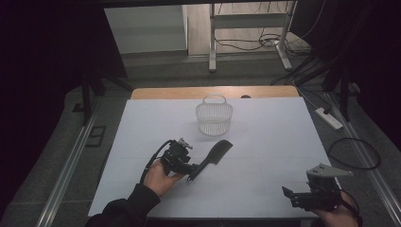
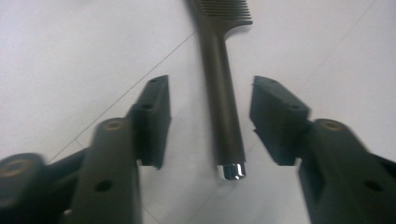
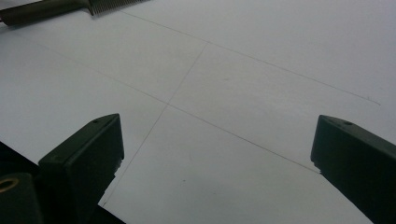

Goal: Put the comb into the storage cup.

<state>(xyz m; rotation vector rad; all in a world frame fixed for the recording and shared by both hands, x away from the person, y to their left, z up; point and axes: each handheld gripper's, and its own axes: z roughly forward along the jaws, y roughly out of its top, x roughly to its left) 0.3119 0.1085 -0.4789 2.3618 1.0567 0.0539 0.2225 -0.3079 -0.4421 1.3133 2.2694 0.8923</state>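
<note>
A black comb (image 1: pixel 215 156) with a long handle lies flat on the white table top (image 1: pixel 269 142), its teeth end pointing toward a clear wire basket (image 1: pixel 214 116) farther back. My left gripper (image 1: pixel 191 171) is at the comb's handle end. In the left gripper view the handle (image 2: pixel 224 107) runs between the jaws of the left gripper (image 2: pixel 211 83) with a gap on each side, so the pads do not press on it. My right gripper (image 1: pixel 289 195) rests at the front right corner, jaws wide open (image 3: pixel 219 123) over bare table, with the comb (image 3: pixel 46 9) far off.
The basket stands upright near the table's far edge, its handle raised. Beyond the right edge, on the floor, lie a power strip (image 1: pixel 328 118) and a looped cable (image 1: pixel 352 153). A metal desk frame (image 1: pixel 213 42) stands behind the table.
</note>
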